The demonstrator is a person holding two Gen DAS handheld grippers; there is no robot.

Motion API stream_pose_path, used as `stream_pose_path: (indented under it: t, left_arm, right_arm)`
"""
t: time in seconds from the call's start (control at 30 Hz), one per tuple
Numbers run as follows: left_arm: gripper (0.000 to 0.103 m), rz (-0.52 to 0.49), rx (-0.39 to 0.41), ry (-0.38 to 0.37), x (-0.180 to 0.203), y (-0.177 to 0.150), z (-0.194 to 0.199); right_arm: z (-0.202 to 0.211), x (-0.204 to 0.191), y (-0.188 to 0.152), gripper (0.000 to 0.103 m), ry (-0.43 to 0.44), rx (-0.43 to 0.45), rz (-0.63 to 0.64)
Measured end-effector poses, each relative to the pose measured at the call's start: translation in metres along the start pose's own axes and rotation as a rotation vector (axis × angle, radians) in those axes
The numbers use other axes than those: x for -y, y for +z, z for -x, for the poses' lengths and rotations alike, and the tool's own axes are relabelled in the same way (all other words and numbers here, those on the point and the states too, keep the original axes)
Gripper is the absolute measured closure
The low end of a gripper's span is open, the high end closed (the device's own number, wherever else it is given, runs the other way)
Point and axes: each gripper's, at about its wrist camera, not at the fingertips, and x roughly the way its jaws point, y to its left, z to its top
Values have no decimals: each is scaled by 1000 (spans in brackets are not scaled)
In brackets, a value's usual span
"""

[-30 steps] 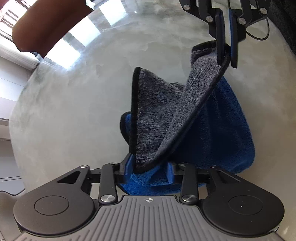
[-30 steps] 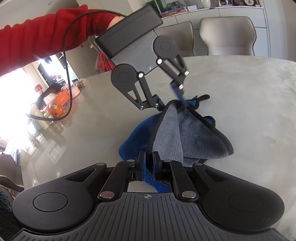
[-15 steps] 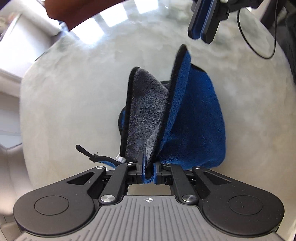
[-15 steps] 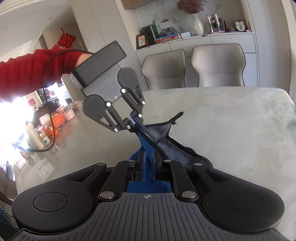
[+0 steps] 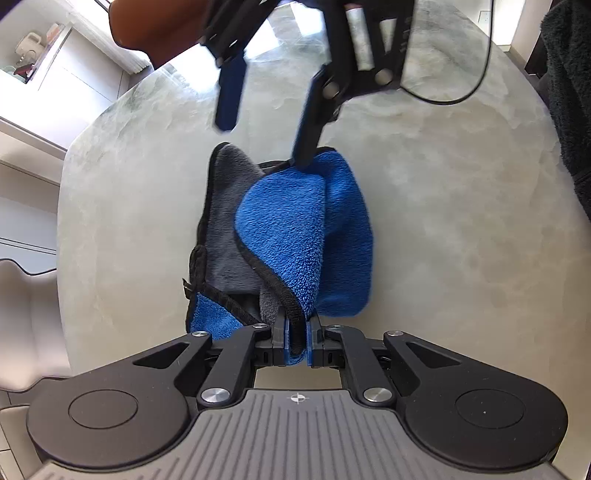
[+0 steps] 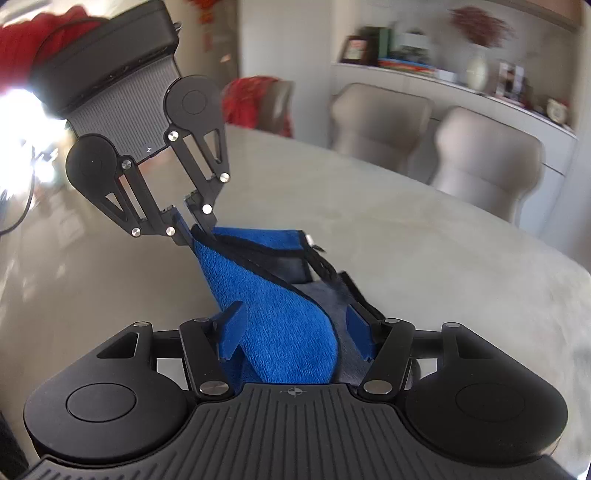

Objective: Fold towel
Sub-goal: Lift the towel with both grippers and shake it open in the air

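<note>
A towel (image 5: 288, 229), blue on one side and grey on the other with a black hem, lies bunched on the pale marble table (image 5: 443, 221). My left gripper (image 5: 295, 325) is shut on a hemmed edge of it and holds that edge lifted, blue side out; the right wrist view shows this left gripper (image 6: 192, 229) pinching the towel (image 6: 280, 314) from above. My right gripper (image 6: 295, 314) is opening: the towel hangs between its spread jaws, but the pads do not press on it. In the left wrist view the right gripper (image 5: 264, 144) hovers at the towel's far end.
Two beige chairs (image 6: 380, 122) (image 6: 487, 155) stand behind the table, with a sideboard of ornaments (image 6: 480, 70) beyond. A red sleeve (image 6: 29, 33) holds the left gripper. A brown chair (image 5: 159, 22), a black cable (image 5: 461, 99) and dark fabric (image 5: 569, 92) border the table.
The right gripper was shut on the towel's corner and now stands spread, the corner released. The left gripper has carried its edge across, so the blue side now faces out.
</note>
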Motion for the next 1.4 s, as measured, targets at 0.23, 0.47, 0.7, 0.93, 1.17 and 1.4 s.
stream_pose_path:
  t: [0.23,0.47,0.7,0.93,1.17,1.4]
  left_arm:
    - [95,3,0,14,18,-6,11]
    - [92,53,-4,22,27,-25,10]
    - [92,190,-65,128,20,-43,5]
    - [89,389,84,185,-4,-47,14]
    - [66,520,224,191,-12,-40,10]
    - [42,661,308,222,-5,-37,7]
  right_arm:
    - [-59,-33,6,40,57,-193,302]
    - [-85,-33,-8,79,69,-250,227]
    - [-50,-25,-1,91,-31,-115,16]
    - [6,-13,50,91,-139,54,52]
    - [38,-6,67,91,-212,130,48]
    - [54,3,71,91,-236,155,-22]
